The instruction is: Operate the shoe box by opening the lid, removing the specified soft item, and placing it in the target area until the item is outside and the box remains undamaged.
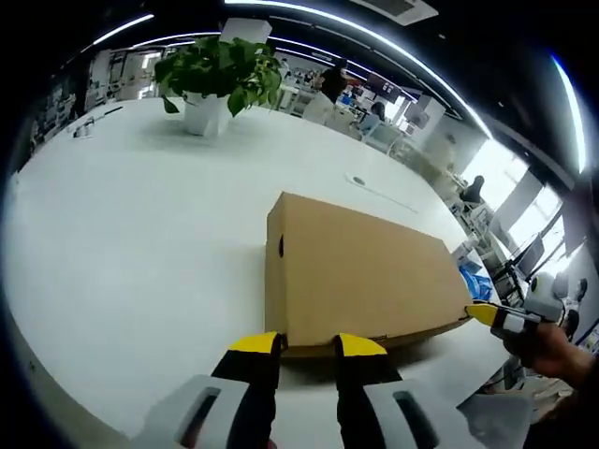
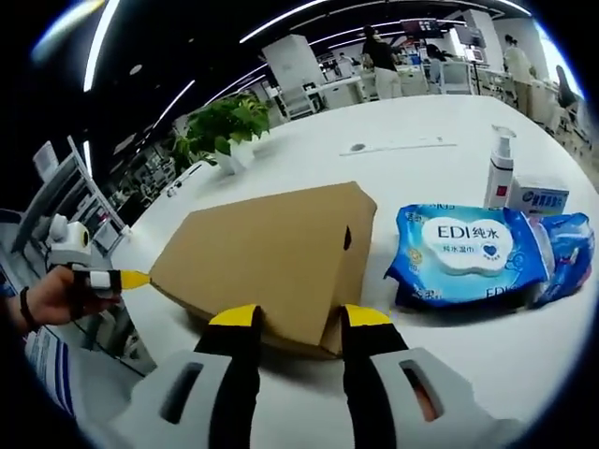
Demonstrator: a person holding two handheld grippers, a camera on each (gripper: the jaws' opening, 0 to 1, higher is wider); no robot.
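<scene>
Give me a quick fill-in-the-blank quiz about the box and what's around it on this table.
1. The shoe box has its lid ____.
2. Beside the box lies a blue pack of ____.
3. Behind that pack stands a ____ bottle.
4. The pot on the table holds a green ____.

Missing words: closed; wipes; pump; plant

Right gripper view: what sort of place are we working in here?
Most likely an open-plan office: a large white table, desks with people in the background, long ceiling strip lights, and a potted plant beyond the shoe box.
</scene>
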